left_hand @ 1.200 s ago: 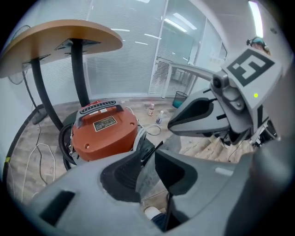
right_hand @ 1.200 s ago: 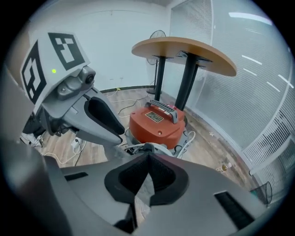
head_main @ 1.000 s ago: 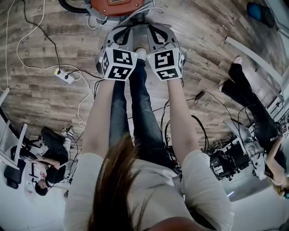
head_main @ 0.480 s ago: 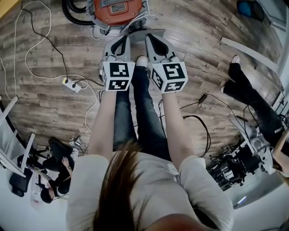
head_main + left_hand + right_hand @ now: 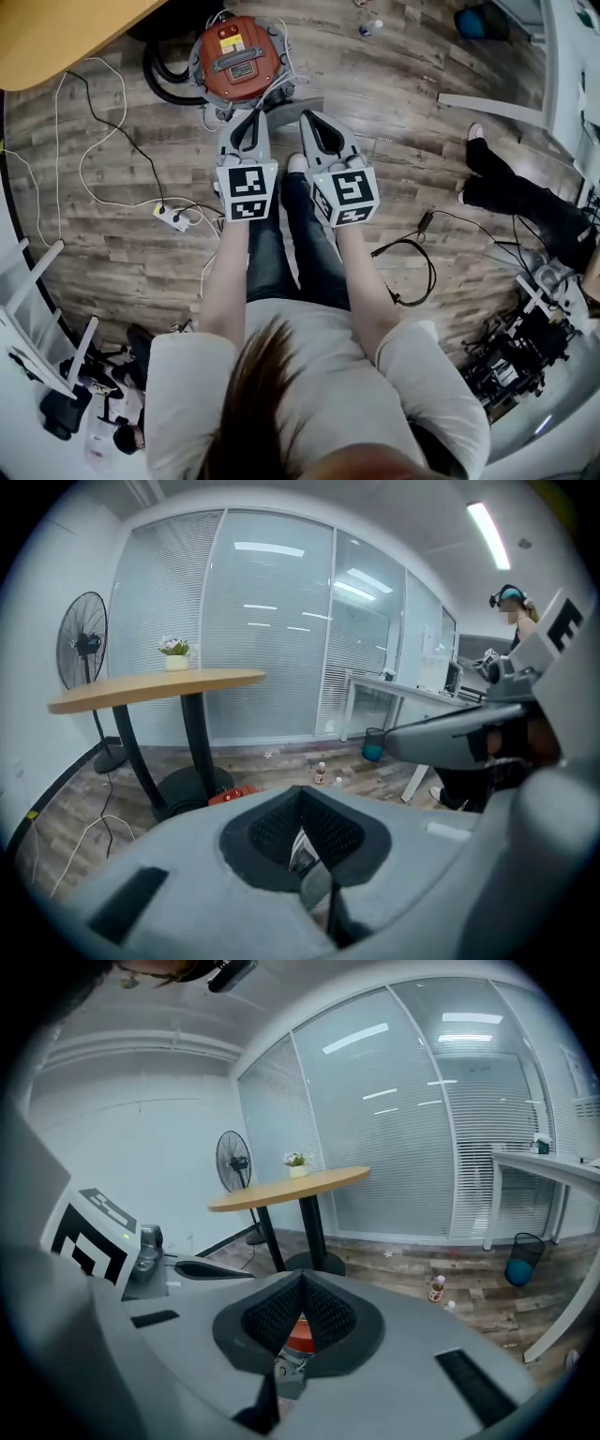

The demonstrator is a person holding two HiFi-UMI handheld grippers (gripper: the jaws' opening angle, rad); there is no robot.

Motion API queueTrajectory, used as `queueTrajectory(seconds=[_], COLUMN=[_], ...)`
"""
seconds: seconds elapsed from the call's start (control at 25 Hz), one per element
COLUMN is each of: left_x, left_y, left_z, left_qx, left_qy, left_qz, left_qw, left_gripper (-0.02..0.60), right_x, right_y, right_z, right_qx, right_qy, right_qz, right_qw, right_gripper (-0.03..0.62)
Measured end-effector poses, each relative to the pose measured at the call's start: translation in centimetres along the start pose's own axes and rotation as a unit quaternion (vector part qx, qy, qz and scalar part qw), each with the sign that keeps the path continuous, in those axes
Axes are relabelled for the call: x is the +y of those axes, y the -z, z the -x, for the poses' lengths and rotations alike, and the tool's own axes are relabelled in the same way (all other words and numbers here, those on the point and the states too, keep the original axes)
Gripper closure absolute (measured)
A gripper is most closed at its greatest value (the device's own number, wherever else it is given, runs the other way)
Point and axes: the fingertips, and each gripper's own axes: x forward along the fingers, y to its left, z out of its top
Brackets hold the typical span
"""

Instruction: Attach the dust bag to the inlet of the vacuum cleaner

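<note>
Wood-plank floor [image 5: 112, 253], round wooden table [image 5: 159, 688], glass partition walls [image 5: 272, 639]

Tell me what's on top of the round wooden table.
A small potted plant stands on the table. The gripper views see the top edge-on, so anything flat lying there is hidden.

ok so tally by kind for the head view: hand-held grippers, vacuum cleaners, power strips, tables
hand-held gripper: 2, left hand-held gripper and right hand-held gripper
vacuum cleaner: 1
power strip: 1
table: 1
total: 5
</note>
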Motion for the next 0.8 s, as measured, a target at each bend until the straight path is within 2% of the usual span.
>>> queueTrajectory(seconds=[0.48,0.8], left_x=[-1.6,-1.8], left_y=[-10.0,-14.5], left_z=[5.4,9.8], left_qx=[-0.067,-0.1], left_qy=[0.01,0.006], left_qz=[-0.022,-0.008], left_qw=[0.9975,0.995], left_gripper=[0.565,0.565], right_x=[1.3,2.3], right_y=[-9.6,-13.8], right_z=[4.9,8.8], right_qx=[-0.055,-0.084], right_qy=[0.003,0.003], right_qz=[-0.008,0.011], right_qw=[0.998,0.996], right_gripper=[0.591,0.591])
